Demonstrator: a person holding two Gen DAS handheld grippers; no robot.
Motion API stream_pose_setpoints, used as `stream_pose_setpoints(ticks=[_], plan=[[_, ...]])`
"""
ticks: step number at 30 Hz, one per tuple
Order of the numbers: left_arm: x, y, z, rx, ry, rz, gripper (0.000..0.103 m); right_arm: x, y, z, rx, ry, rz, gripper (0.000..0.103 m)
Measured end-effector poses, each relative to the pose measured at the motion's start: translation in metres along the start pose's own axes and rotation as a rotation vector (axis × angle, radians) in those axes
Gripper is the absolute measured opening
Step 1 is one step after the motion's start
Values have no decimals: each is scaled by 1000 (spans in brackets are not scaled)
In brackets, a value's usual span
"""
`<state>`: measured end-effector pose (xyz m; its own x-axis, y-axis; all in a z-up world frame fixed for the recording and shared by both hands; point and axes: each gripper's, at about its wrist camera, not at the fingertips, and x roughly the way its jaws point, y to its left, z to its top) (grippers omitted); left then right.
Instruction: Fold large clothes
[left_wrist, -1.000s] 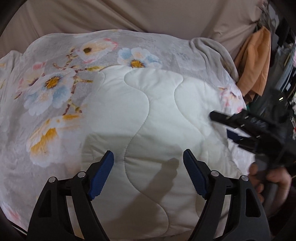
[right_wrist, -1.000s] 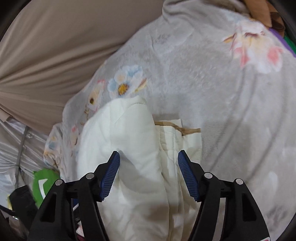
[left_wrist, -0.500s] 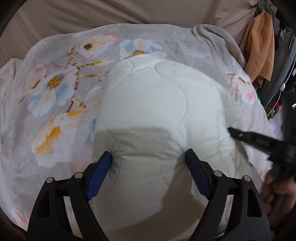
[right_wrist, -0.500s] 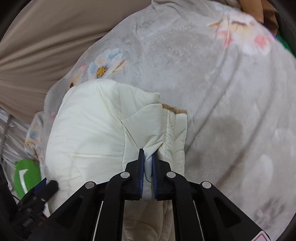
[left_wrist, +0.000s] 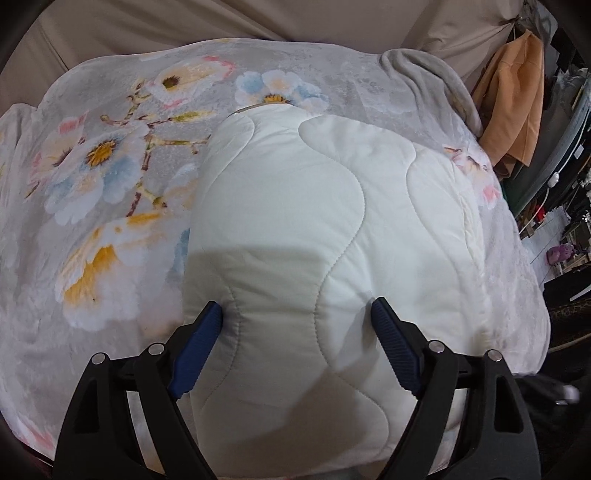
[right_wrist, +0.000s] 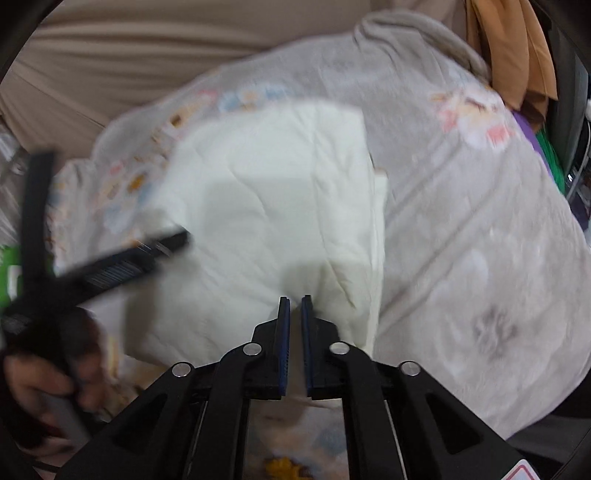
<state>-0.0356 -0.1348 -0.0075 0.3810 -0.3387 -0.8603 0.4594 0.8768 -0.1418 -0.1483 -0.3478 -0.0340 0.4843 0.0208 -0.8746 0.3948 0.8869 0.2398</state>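
Nearest, the left hand-held gripper (left_wrist: 295, 332) stands wide open, its blue pads pressing down astride the near end of the white quilted garment (left_wrist: 314, 221). The right hand-held gripper (right_wrist: 294, 325) is closed; whether it pinches the garment's near edge is unclear through blur. The garment lies mid-bed on the floral blanket (left_wrist: 110, 166). Beyond, an orange cloth (left_wrist: 513, 107) hangs, partly cut off.

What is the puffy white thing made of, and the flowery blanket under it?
The white garment looks like smooth woven fabric with soft padding inside: wavy stitched lines and puffy panels. The flowery blanket looks like plush fleece: fuzzy, matte nap, printed blossoms.
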Motion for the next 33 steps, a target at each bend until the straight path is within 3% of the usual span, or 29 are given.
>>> stream_pose_setpoints(ticks=[3,6,10,13,16,22,27,33], plan=[[-14,-7,-3,27,-24,-29,78,28,-10,-8,39,35,1,0],[-24,-18,-10,72,-32,-66,78,36,-4,-7,-1,31,-33,0],[-10,-22,-21,105,19,-52,78,39,2,-8,-31,31,-55,0],[2,-21,-24,130,19,11,78,14,8,-5,-14,0,-46,0],[2,-16,-24,115,10,17,78,-17,18,-6,-47,-61,-57,0],[2,-23,-28,130,8,25,79,23,6,-14,8,46,-45,0],[-1,-19,-28,115,1,35,79,-28,16,-4,3,-84,-13,0],[-4,-17,-27,90,1,37,79,-16,15,38,17,-123,-14,0]])
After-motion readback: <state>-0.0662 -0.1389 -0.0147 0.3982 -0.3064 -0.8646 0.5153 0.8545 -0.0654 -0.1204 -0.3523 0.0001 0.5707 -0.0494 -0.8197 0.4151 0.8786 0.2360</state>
